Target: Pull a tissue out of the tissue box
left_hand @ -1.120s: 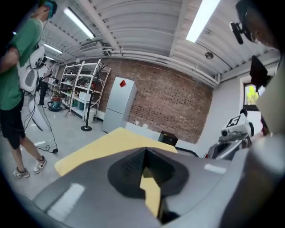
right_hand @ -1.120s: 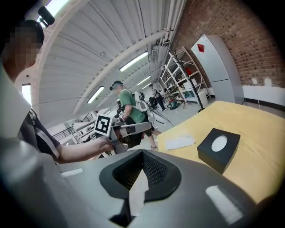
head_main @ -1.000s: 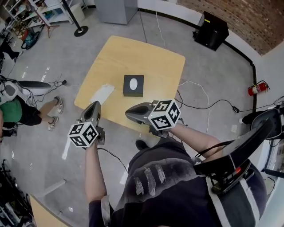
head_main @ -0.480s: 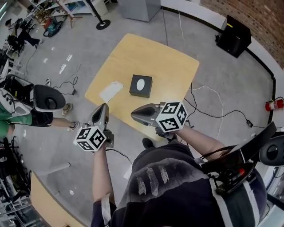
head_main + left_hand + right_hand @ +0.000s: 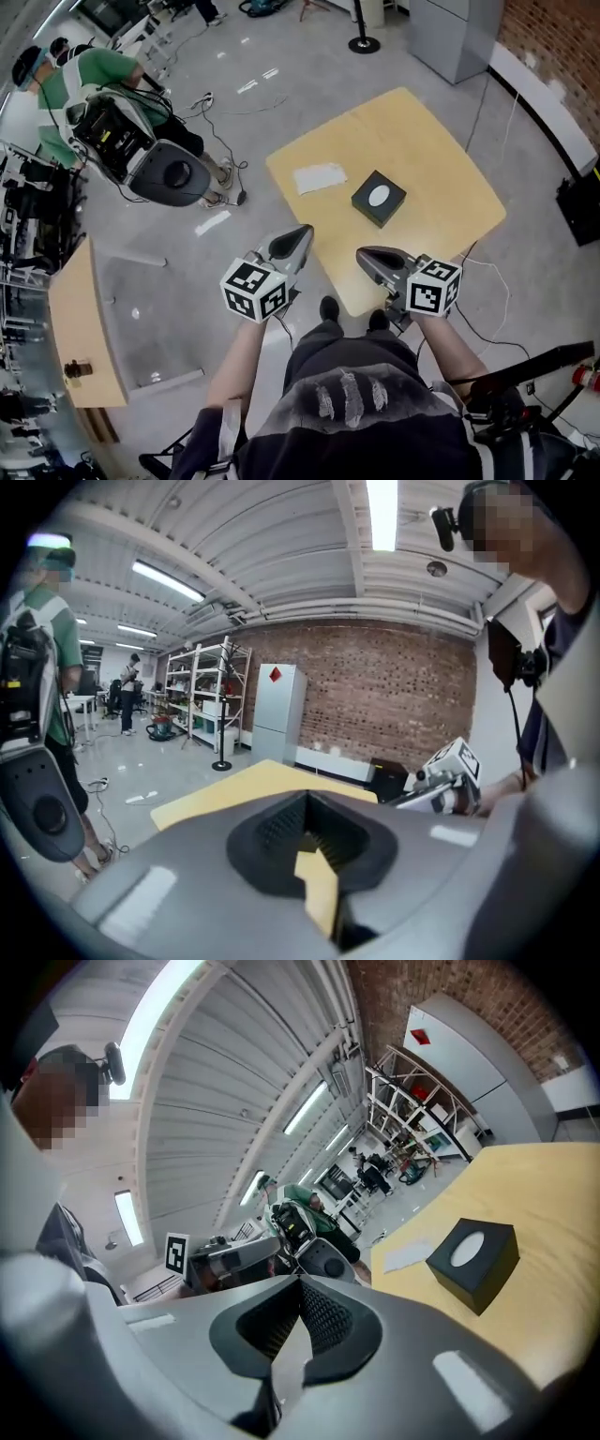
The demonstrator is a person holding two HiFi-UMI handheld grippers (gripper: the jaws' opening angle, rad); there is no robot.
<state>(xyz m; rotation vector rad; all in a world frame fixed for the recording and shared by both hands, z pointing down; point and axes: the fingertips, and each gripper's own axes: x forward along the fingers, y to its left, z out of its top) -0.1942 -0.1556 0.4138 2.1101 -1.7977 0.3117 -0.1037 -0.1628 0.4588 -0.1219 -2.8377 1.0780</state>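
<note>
Black tissue box (image 5: 379, 198) sat upright near the middle of the pale wooden worktop (image 5: 422, 141), its white oval opening facing up; whether a tissue stood out of it could not be told. Flat white sheet (image 5: 320, 177) lay on the worktop at about 10 o'clock from the box, apart from it. Left tool (image 5: 298, 236): jaws fully together, nothing between them. Its tip hung at the worktop's near edge, with the box at roughly 1 o'clock and well apart. Right tool (image 5: 367, 255): jaws likewise closed on nothing. Its tip hung over the worktop's near corner, with the box at 12 o'clock and apart. Right gripper view showed the box ahead at about 3 o'clock, the sheet just beyond it, and the left tool alongside at 9 o'clock. Grey floor (image 5: 281, 84) all round. A person in a green top (image 5: 80, 80) stood at 10 o'clock across the room, beside a round grey unit (image 5: 173, 173). Grey cabinet (image 5: 457, 33) stood at 1 o'clock by the brick wall (image 5: 553, 47).
</note>
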